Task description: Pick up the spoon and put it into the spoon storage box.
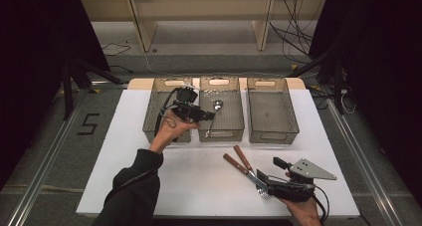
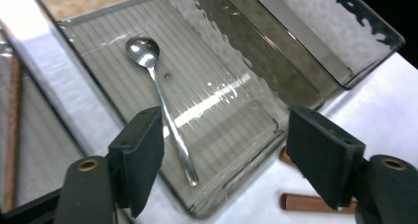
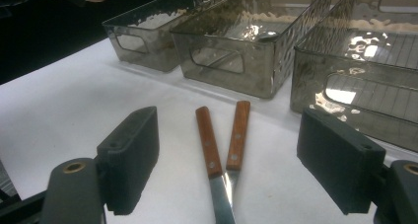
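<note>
— Left gripper [image 1: 211, 115]?
— Held over the near half of the middle bin [image 1: 240, 106], jaws spread wide, nothing between them, nothing touched.
— And below it?
— A metal spoon [image 2: 160, 103], lying flat on the ribbed floor of that smoked plastic bin, bowl toward the far end, handle running back toward the near wall. In the left gripper view, seen passing just beside the left pad [image 2: 143, 160], well beneath it, not pinched.
— Right gripper [image 1: 266, 183]?
— Also wide open and empty, low over the white table [image 1: 124, 136] near its front edge, at the right.
— Anything in its reach?
— Two wooden-handled knives [image 3: 224, 150], side by side on the table, blades meeting toward the gripper, handles fanning out toward the bins. Framed between the open pads in the right gripper view, with clear room at each side; no contact visible.
— The other bins?
— Left bin [image 1: 152, 111] and right bin [image 1: 293, 114] flanking the middle one, in a row along the far side of the table. Contents of the left bin hard to tell behind the hand.
</note>
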{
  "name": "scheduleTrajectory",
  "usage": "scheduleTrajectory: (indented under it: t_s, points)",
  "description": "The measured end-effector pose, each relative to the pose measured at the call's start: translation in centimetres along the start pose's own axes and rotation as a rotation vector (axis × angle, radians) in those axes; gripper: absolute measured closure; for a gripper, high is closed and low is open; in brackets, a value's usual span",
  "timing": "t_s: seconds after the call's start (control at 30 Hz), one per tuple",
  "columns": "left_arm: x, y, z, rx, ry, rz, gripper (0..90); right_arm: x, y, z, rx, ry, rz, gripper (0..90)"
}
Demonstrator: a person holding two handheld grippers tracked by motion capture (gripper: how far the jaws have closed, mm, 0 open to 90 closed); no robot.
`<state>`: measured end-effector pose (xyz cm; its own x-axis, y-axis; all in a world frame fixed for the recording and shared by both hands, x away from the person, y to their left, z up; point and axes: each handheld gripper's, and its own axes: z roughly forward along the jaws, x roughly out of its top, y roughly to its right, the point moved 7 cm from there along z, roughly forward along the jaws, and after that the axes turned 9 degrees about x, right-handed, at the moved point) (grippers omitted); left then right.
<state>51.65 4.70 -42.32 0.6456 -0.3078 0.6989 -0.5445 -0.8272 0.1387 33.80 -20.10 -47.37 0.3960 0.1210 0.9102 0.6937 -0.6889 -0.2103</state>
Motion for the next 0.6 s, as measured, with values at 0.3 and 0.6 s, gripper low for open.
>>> scheduleTrajectory:
  t_s: [0.3, 0.6]
  points:
    - [-2.6, 0.2, -2.1, -0.019, 0.050, 0.019, 25.7, -0.1, 0.0, 0.2, 0.003, -0.008, -0.002, 24.6]
    - [-5.2, 0.6, -3.1, -0.049, 0.078, 0.022, 23.0, -0.2, -0.1, 0.3, 0.010, -0.017, -0.002, 24.6]
